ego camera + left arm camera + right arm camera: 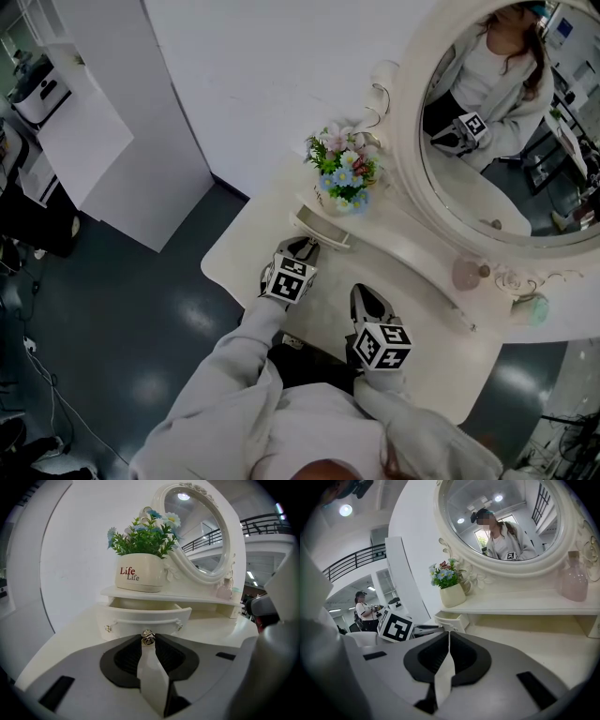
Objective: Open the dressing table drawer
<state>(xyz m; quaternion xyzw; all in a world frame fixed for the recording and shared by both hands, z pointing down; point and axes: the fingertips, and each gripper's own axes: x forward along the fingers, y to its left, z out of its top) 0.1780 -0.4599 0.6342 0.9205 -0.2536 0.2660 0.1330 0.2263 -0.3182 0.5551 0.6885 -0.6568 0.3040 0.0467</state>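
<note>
The small white drawer (145, 616) under the dressing table's shelf (187, 598) stands pulled partway out, its inside showing. My left gripper (148, 638) is shut on the drawer's silver middle knob (148, 639), which sits pinched between the two tips. From the head view the left gripper (302, 251) reaches the drawer (321, 228) below the flower pot. My right gripper (367, 298) hovers over the tabletop to the right with its jaws shut and nothing in them. In the right gripper view, the right gripper (449, 635) points toward the drawer (451, 619).
A white pot of artificial flowers (140, 576) stands on the shelf right above the drawer. A round white mirror (511, 112) rises behind it, with a pink bottle (573, 582) to the right. The cream tabletop (431, 347) lies under both grippers. Dark floor (131, 309) is at the left.
</note>
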